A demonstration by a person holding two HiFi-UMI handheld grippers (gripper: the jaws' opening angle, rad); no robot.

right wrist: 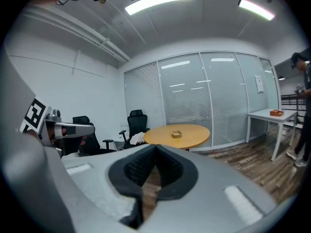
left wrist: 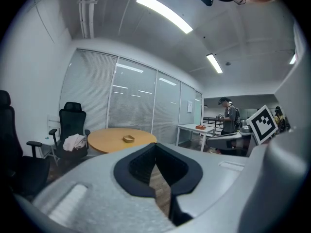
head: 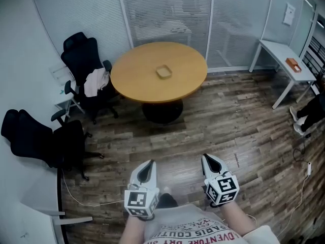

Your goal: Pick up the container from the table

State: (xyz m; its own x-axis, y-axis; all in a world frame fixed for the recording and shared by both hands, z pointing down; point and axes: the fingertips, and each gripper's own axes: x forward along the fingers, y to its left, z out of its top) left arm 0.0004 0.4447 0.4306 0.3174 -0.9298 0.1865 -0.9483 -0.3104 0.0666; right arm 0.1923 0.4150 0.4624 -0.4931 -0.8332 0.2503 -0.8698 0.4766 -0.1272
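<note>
Head view: a small tan square container (head: 163, 71) sits on a round wooden table (head: 133, 85), well apart from the left gripper (head: 147, 168) and right gripper (head: 210, 161) — both have jaws pressed together, holding nothing. Arriving unopened, they'd likely shove it aside.

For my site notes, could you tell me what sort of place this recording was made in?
Most likely an office meeting room: a round wooden table, black swivel chairs beside it, and glass partition walls with blinds.
</note>
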